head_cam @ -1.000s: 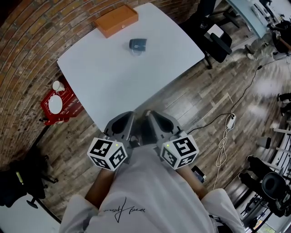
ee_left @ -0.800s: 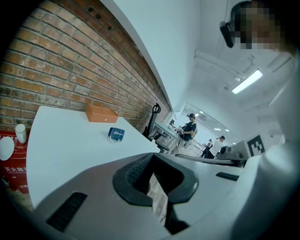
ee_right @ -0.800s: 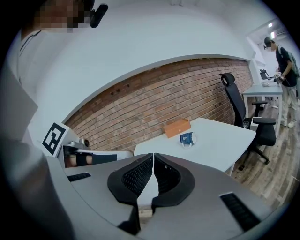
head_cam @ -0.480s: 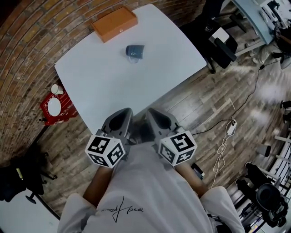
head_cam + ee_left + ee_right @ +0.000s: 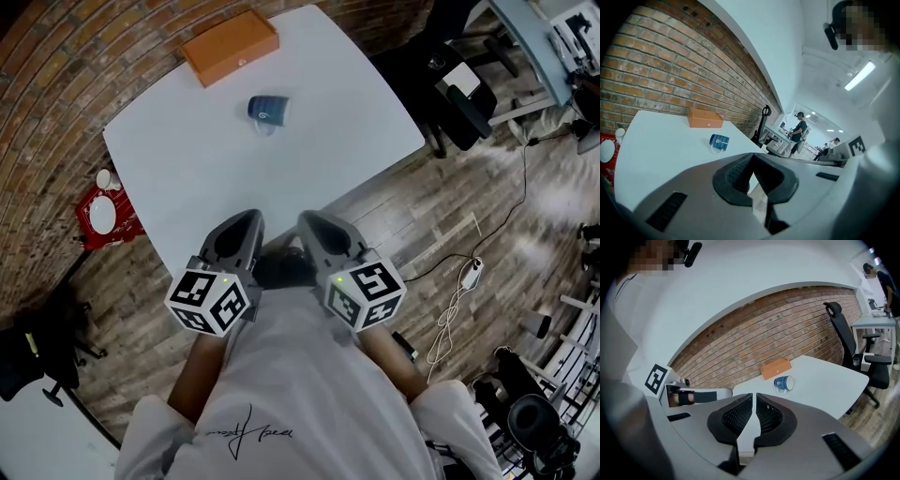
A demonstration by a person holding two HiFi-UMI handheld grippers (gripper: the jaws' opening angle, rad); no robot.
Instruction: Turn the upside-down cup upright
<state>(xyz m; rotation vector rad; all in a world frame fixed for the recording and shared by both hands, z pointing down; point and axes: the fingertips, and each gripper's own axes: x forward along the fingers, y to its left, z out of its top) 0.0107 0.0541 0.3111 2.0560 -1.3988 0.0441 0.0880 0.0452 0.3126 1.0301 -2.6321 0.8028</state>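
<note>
A dark blue cup with a white swirl mark sits on the far half of the white table; it appears to lie on its side. The left gripper view shows the cup well beyond the jaws, and so does the right gripper view, with the cup near the orange box. My left gripper and right gripper are held side by side close to my body, just short of the table's near edge. Both are shut and hold nothing.
An orange box lies at the table's far edge, behind the cup. A red stand with white dishes sits on the wooden floor at the left. A black office chair stands right of the table, and a white cable trails across the floor.
Both grippers have stayed shut near my body, drifting slightly left and lower in the head view. The head view has shifted, so table and cup sit a little further left.
</note>
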